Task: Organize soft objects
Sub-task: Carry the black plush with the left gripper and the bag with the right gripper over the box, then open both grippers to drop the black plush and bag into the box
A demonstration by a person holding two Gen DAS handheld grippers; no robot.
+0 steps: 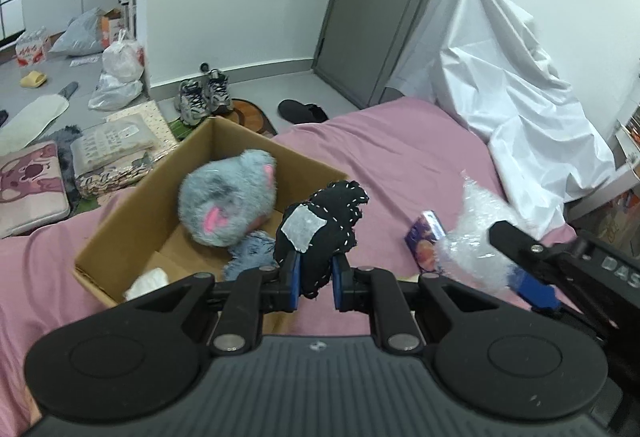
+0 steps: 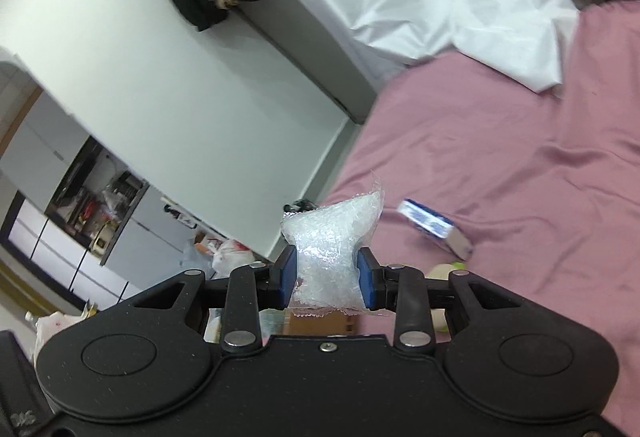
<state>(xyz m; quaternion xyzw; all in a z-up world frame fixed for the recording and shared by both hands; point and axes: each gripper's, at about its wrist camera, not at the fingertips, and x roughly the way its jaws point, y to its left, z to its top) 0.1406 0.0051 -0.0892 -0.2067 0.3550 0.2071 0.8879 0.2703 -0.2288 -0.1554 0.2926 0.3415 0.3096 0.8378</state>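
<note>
- My left gripper (image 1: 315, 279) is clamped on a black cloth toy (image 1: 320, 233) with white stitching and a white patch; the blue pads (image 1: 293, 279) press its lower end from both sides, and the toy sticks up between them.
- The toy hangs off the bed, just beside the near right corner of the cardboard box (image 1: 136, 213), which sits at 10 o'clock from the tongs.
- Inside the box: a grey plush with pink ears (image 1: 228, 203), a blue-grey fuzzy piece (image 1: 250, 253) touching it at its 5 o'clock, and something white (image 1: 148, 283) at the near wall.
- The box rests on the pink bedsheet (image 1: 400, 153).
- My right gripper (image 2: 327, 279) is closed on a wad of clear bubble wrap (image 2: 332, 237); the wad is pinched to a waist between the blue pads (image 2: 288, 277) and bulges above them.
- In the left view that wad (image 1: 476, 237) shows at 3 o'clock, with the right gripper (image 1: 532, 277) behind it.
- A small blue-and-purple carton (image 2: 436, 229) lies on the sheet at 2 o'clock from the right tongs, apart from the wrap.
- A white crumpled sheet (image 1: 520, 85) drapes at the far end of the bed, 1 o'clock in the left view.
- On the floor at 11 o'clock: a pair of sneakers (image 1: 204, 97).
</note>
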